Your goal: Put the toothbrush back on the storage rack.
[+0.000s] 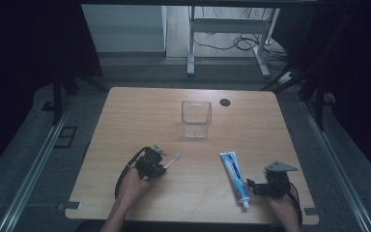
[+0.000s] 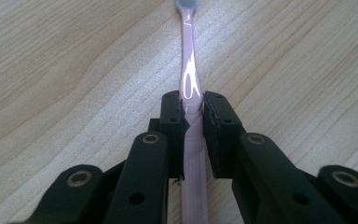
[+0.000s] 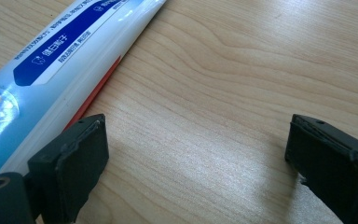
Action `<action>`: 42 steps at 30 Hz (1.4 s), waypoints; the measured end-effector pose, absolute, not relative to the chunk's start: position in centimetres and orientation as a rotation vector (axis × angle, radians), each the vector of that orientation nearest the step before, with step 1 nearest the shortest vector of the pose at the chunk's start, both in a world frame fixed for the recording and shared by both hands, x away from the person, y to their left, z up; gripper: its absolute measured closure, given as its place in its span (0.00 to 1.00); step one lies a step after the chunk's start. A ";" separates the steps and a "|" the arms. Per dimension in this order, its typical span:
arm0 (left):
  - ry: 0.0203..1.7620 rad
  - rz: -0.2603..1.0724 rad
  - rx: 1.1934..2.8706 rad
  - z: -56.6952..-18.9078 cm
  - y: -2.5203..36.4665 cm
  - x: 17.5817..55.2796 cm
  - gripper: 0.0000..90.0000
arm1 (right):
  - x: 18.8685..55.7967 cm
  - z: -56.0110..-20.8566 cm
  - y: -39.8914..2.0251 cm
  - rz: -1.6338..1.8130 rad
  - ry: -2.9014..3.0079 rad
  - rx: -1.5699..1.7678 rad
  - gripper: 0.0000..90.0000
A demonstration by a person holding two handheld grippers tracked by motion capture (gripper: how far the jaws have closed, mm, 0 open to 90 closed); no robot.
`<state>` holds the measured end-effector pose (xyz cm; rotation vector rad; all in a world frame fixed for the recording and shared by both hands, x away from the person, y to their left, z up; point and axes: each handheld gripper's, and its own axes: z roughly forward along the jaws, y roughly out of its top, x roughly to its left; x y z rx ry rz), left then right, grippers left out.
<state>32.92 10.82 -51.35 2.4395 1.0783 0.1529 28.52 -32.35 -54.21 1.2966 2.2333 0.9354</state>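
my left claw [image 2: 193,112] is clenched on the pink toothbrush [image 2: 189,77], which lies flat on the surface [image 2: 65,70], head pointing away from me. i'd lift straight up and keep it level before heading for the clear cup [image 1: 196,118]. my right claw [image 3: 198,154] waits released just beside the toothpaste tube [image 3: 51,60].

The toothbrush [image 2: 189,88] head is cut off by the top edge; the toothpaste tube [image 3: 60,60] print seems too small to read.
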 end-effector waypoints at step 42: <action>0.993 0.185 2.212 -46.7 12.3 34.8 0.88 | 28.5 -54.2 -32.3 0.935 2.233 1.298 0.06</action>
